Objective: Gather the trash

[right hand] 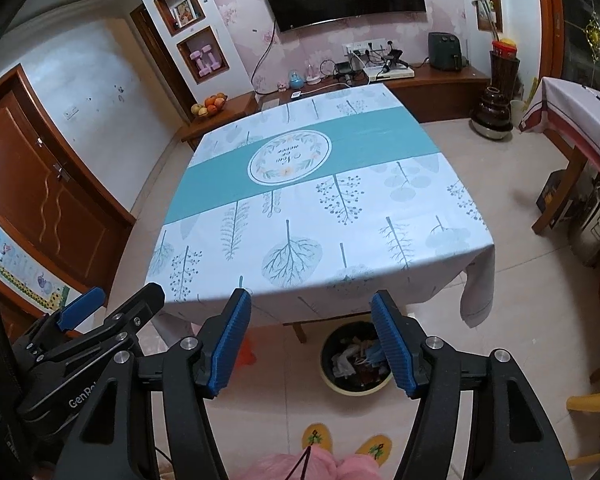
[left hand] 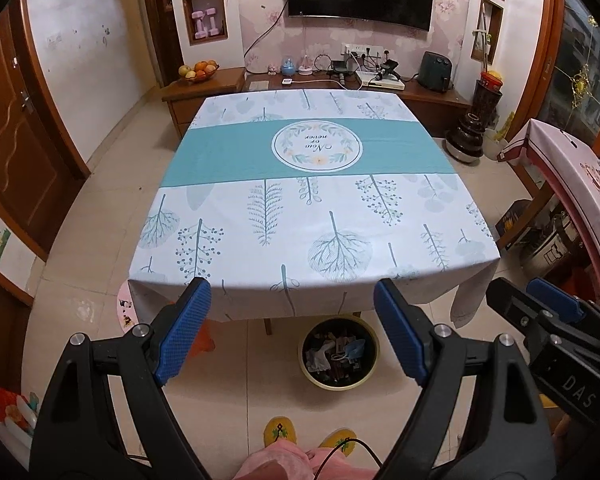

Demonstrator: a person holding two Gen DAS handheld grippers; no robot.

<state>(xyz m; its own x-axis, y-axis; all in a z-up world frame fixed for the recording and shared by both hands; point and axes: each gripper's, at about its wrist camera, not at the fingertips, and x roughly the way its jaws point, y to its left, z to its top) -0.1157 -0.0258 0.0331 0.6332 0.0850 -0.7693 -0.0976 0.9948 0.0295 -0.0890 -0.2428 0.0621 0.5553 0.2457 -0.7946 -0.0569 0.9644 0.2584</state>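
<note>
Blue ribbed pads face each other across bare gaps: my left gripper (left hand: 292, 332) has its jaws wide apart with nothing between them, and my right gripper (right hand: 312, 344) is likewise spread and empty. I hold both tilted down over the near edge of the table (left hand: 300, 216), side by side, so each camera takes in the cloth and the floor below.

The trash (left hand: 338, 356) lies in the bin (left hand: 374, 338) on the floor, just under the table's near edge and slightly right of centre. It is a jumbled heap of wrappers and scraps, so I can't give it one long axis or heading; the bin itself stands upright, mouth up.

The cloth shows nothing left to pick up, so I judge the collecting is done or close to it.
</note>
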